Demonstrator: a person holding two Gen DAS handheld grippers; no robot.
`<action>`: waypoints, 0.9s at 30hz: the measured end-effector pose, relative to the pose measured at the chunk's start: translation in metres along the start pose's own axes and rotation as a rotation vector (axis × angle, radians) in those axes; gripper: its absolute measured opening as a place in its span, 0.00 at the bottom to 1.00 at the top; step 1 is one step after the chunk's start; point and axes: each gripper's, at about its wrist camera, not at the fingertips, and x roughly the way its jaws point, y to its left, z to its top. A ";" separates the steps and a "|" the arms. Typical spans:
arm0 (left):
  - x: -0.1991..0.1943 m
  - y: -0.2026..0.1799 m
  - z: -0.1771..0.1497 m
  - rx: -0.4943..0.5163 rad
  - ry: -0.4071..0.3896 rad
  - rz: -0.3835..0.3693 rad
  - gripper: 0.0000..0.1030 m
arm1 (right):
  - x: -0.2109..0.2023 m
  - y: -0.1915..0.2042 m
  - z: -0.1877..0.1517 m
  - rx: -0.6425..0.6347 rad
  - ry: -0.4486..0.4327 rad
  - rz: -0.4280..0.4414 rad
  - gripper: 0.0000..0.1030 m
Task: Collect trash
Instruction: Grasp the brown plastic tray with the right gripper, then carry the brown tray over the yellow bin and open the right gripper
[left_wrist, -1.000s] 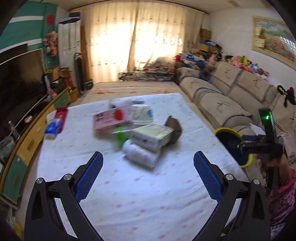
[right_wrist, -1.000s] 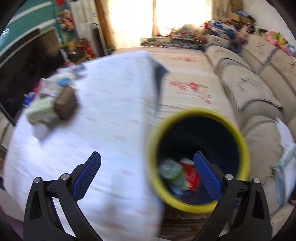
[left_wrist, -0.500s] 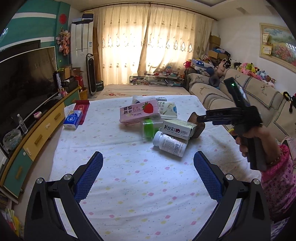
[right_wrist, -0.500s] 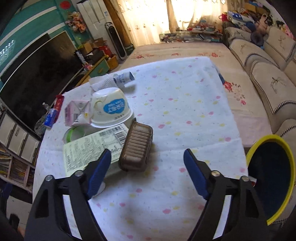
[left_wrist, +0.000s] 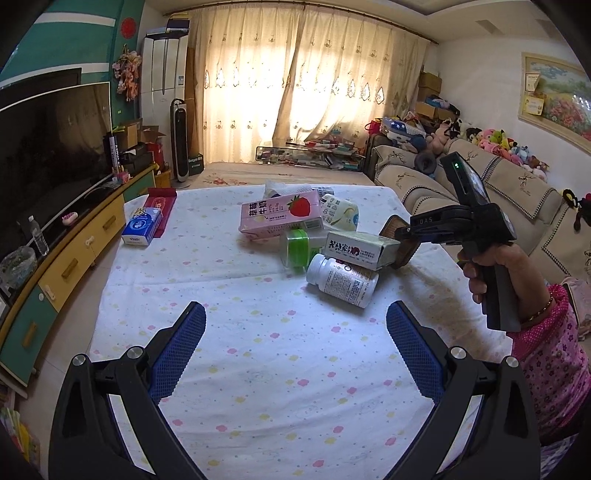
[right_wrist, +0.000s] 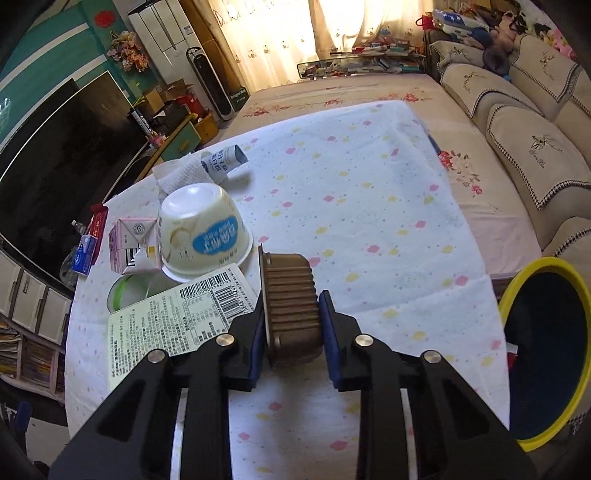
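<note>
The left wrist view sits low over the near edge of the table (left_wrist: 258, 369), facing the curtained window at 12 o'clock, with the trash pile well ahead and the left claw (left_wrist: 295, 343) at the bottom. The right wrist view looks steeply down from much closer, right claw (right_wrist: 291, 325) at 6 o'clock, the yellow-rimmed bin (right_wrist: 517, 280) at 3 o'clock. Both share the pile: the pink carton (left_wrist: 280, 214) (right_wrist: 133, 247), the pale green box (left_wrist: 358, 251) (right_wrist: 173, 325) and the brown ribbed tray (left_wrist: 400, 240) (right_wrist: 291, 295).

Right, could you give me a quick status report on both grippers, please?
Right gripper shut on brown ribbed tray. Left gripper open, empty, above the tablecloth. Yellow-rimmed bin off the table's right edge; nothing between.
</note>
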 end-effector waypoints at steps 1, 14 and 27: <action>0.000 0.000 0.000 0.000 0.001 0.000 0.94 | -0.001 -0.001 0.000 -0.003 -0.008 -0.010 0.25; 0.007 -0.004 0.000 0.011 0.010 -0.007 0.94 | -0.029 -0.040 -0.001 0.005 -0.083 -0.112 0.25; 0.021 -0.019 0.004 0.039 0.032 -0.021 0.94 | -0.078 -0.139 -0.039 0.126 -0.125 -0.213 0.25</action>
